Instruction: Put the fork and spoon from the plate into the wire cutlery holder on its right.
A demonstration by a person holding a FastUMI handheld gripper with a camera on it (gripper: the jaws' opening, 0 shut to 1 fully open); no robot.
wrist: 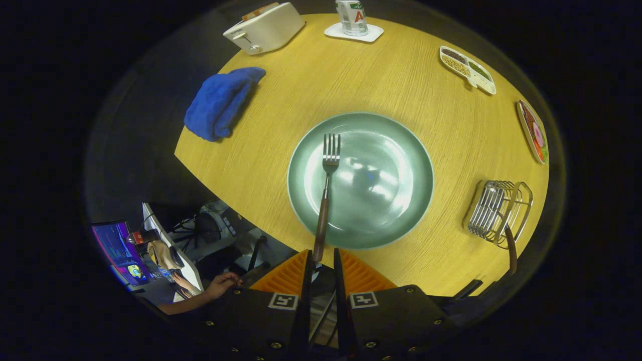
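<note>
A fork (326, 185) with a brown handle points away from me over the left half of a grey-green plate (401, 150). Its handle end sits between my fingertips, and my gripper (321, 255) is shut on it. The fork seems to be held above the plate rather than lying on it. To the plate's right stands the wire cutlery holder (494, 208). A brown handle (510, 248), like the fork's, sticks out of its near side. I cannot make out a spoon bowl inside it.
On the round wooden table (381, 75) lie a blue cloth (218, 103), a white toaster (263, 27), a can on a white coaster (351, 20), a divided snack dish (467, 68) and a small tray (532, 131). A person's hand (220, 287) rests below the table's near edge.
</note>
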